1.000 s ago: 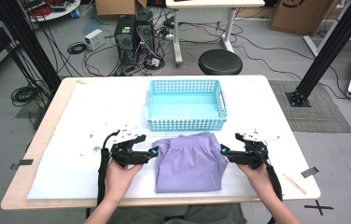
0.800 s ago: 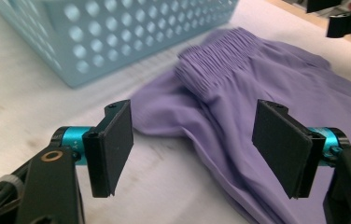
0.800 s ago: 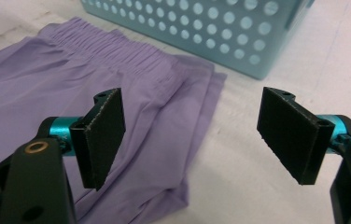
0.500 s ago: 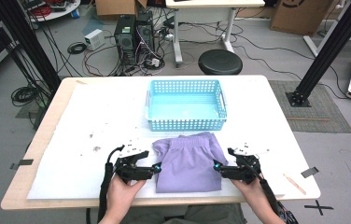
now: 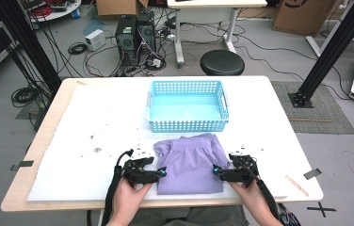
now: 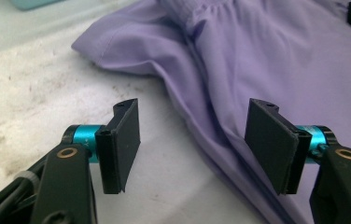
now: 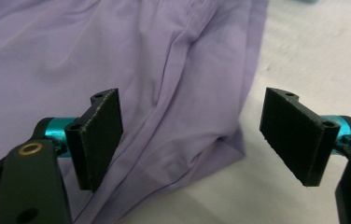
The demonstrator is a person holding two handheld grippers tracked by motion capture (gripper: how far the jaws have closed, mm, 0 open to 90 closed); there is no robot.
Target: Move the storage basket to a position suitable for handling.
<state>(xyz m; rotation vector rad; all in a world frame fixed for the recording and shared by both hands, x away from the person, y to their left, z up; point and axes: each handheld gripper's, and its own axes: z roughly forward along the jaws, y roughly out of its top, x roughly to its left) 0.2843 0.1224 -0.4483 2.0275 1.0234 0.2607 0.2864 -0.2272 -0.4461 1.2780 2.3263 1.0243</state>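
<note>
The left claw (image 5: pixel 162 173) lies low over the near part of the worktop (image 5: pixel 95 122), at the left edge of the shorts (image 5: pixel 190 162). Its jaws stand apart and have just been closing a little. In the left gripper view the claw (image 6: pixel 192 144) straddles the hem of the shorts (image 6: pixel 267 74): one pad is over bare white cover, the other over purple cloth, and neither presses on the fabric.

The shorts are purple, spread flat at the near middle of the worktop, waistband toward the far side, just near of the basket (image 5: pixel 188 106). That basket is light blue, with perforated walls, and sits at the middle of the worktop with a narrow gap between it and the waistband.

The right claw (image 5: pixel 216 170) meets the right edge of the shorts, opposite the left one. Its jaws are wide apart and have just been opening. In the right gripper view the claw (image 7: pixel 192 135) frames a near corner of the shorts (image 7: pixel 117 56); folds of cloth run between the pads, but neither pad touches them. One pad hangs over fabric, the other over the white cover.

Both hands (image 5: pixel 128 202) come in from the near edge.
</note>
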